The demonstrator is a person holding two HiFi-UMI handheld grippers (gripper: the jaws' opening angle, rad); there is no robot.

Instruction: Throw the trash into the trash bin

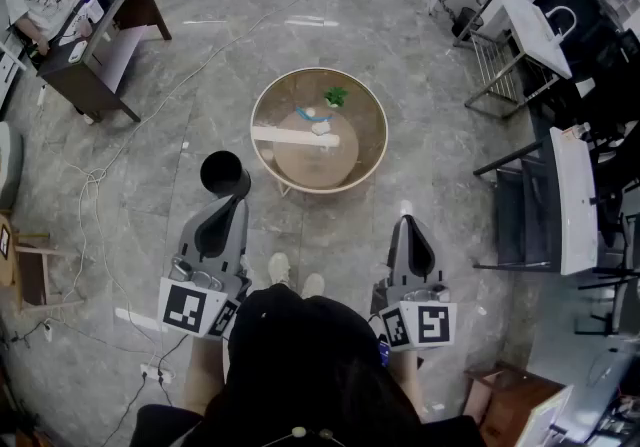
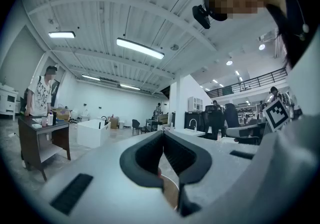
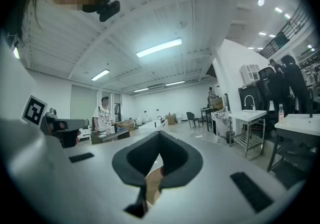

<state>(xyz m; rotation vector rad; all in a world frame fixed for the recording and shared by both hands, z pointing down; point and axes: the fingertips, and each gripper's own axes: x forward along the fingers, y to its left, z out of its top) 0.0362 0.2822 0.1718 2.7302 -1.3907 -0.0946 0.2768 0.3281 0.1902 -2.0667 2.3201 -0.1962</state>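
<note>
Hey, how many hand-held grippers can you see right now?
2. The left hand-held gripper sits just behind the black trash bin; the right hand-held gripper is level with it, short of the round table. Both are shut, holding nothing.

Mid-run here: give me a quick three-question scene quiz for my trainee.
1. True or false: the black round trash bin stands on the round wooden table.
2. The left gripper has its fingers: A wide apart; B together, nothing between; C clamped on trash.
3. Fill in: the small green item lies on the ____.
Key: 1 false; 2 B; 3 table.
</note>
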